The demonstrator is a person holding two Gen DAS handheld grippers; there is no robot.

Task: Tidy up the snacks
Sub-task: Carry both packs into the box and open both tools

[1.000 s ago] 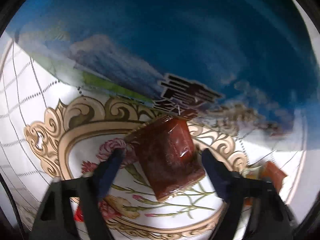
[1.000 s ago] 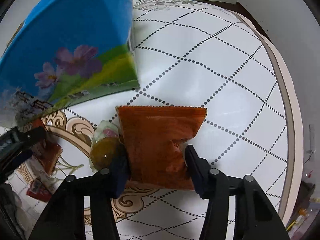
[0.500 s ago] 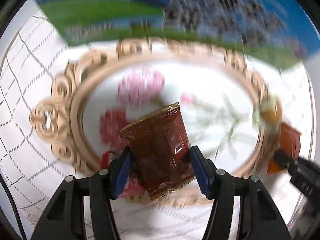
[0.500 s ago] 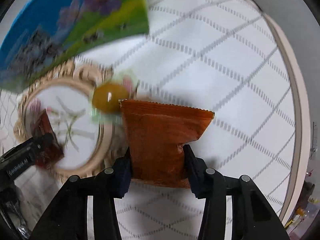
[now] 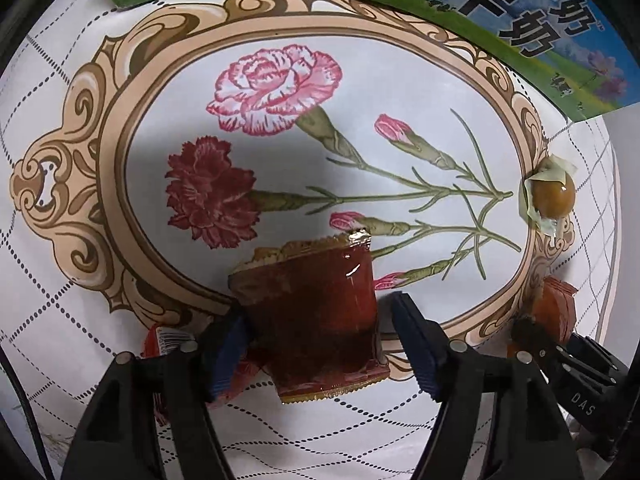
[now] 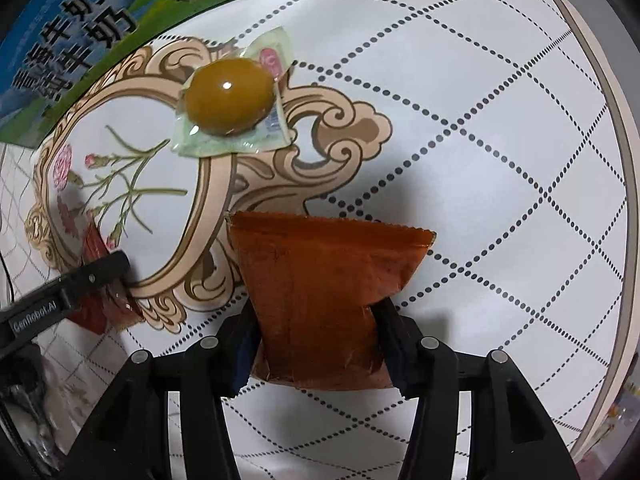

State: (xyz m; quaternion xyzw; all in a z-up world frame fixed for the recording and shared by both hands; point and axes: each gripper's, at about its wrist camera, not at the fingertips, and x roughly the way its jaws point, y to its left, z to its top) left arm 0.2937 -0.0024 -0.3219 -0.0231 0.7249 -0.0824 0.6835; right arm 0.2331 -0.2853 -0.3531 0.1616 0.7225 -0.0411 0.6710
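- Left gripper (image 5: 316, 344) was pinching a glossy dark-red snack packet (image 5: 316, 312) with crimped gold edges, held up over the desk (image 6: 500, 120) and its printed carnation oval.
- Right gripper (image 6: 316, 336) was squeezing a matte orange pouch (image 6: 320, 292), serrated top seam, sides pinched in.
- A wrapped yellow-brown egg-shaped thing (image 6: 228, 98) in clear crinkly film sat on the ornate tan border.
- A blue-green milk carton box (image 5: 520, 20) ran off the top edge, only partly readable.
- Something red with a barcode (image 5: 168, 340) was mostly hidden behind the left finger, couldn't make it out.
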